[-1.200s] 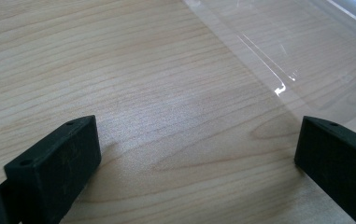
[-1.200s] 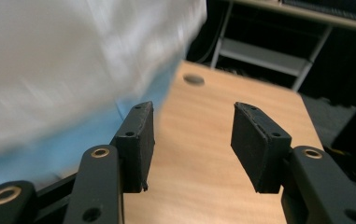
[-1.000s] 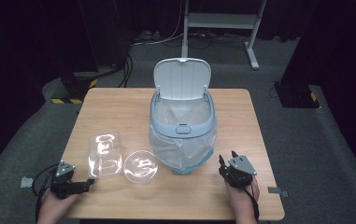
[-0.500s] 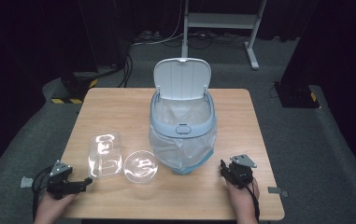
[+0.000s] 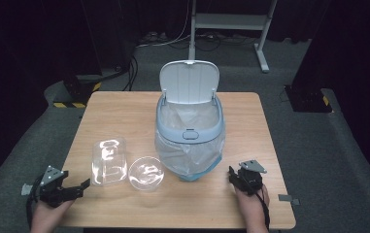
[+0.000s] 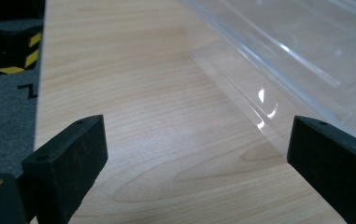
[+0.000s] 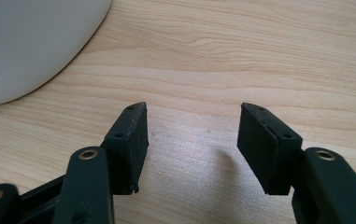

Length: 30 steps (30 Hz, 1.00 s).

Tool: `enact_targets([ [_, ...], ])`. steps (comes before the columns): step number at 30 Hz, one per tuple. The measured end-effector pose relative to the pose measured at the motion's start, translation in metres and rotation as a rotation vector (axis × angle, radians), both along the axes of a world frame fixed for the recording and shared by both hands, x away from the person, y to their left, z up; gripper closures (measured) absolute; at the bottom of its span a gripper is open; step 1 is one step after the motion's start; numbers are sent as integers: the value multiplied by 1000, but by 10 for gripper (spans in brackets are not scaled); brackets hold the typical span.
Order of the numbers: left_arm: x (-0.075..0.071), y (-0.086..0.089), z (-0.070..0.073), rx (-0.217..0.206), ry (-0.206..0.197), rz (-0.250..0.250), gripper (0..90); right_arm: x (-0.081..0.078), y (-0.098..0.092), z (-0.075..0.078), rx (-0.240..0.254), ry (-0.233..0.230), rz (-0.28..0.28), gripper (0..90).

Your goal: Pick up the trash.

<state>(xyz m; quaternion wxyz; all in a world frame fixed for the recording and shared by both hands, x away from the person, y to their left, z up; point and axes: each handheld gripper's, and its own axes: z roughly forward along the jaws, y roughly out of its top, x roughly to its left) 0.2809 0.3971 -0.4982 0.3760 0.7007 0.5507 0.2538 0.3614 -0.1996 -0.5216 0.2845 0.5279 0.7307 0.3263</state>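
A bin [image 5: 190, 131] with a blue rim, a clear bag liner and a raised white lid [image 5: 190, 82] stands at the table's middle. In front of it to the left lie a clear rectangular container [image 5: 109, 160] and a clear round bowl [image 5: 146, 172]. My left gripper [image 5: 80, 187] is at the front left edge, open, jaws pointing at the container [image 6: 306, 56], which lies just ahead of the right jaw; nothing is between the jaws [image 6: 196, 149]. My right gripper [image 5: 233, 175] rests low at the front right, open over bare wood [image 7: 192, 135]. Its jaws have just been opening, with nothing between them.
The wooden table [image 5: 124, 111] has bare room along its left side, back corners and front right. The bin's pale rounded side [image 7: 26, 42] lies close to the left of the right gripper. Grey carpet, cables and a desk frame surround the table.
The left gripper has drawn slightly left and lifted a little. The right gripper sank a little toward the table and its jaws widened.
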Motion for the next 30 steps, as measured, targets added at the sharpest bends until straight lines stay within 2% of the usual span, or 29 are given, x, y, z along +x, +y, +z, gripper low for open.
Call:
enact_targets([
  [5, -5, -5, 13, -43, -66, -9, 65, 0, 0, 0, 5, 4, 2, 431],
  [13, -1, -36, 17, -24, -63, -73, 57, 0, 0, 0, -2, 6, 9, 431],
  [14, 0, -38, 17, -30, -67, -77, 58, 0, 1, 0, -3, 6, 9, 431],
  [16, 2, -40, 16, -69, -74, -91, 66, 0, 1, 0, -9, 5, 10, 432],
  [18, 5, -43, 15, -84, -71, -96, 68, 0, 2, 0, -6, 7, 8, 433],
  [21, 8, -50, 13, -53, -54, -96, 64, 0, 1, 0, -3, 9, 8, 433],
  [24, 11, -53, 9, -45, -31, -107, 56, 1, 1, 0, -2, 9, 8, 433],
  [26, 11, -53, 7, -70, -21, -116, 57, 1, 1, 0, -1, 11, 8, 434],
  [30, 9, -53, 4, -79, -12, -122, 53, 0, 1, 0, 0, 8, 10, 433],
])
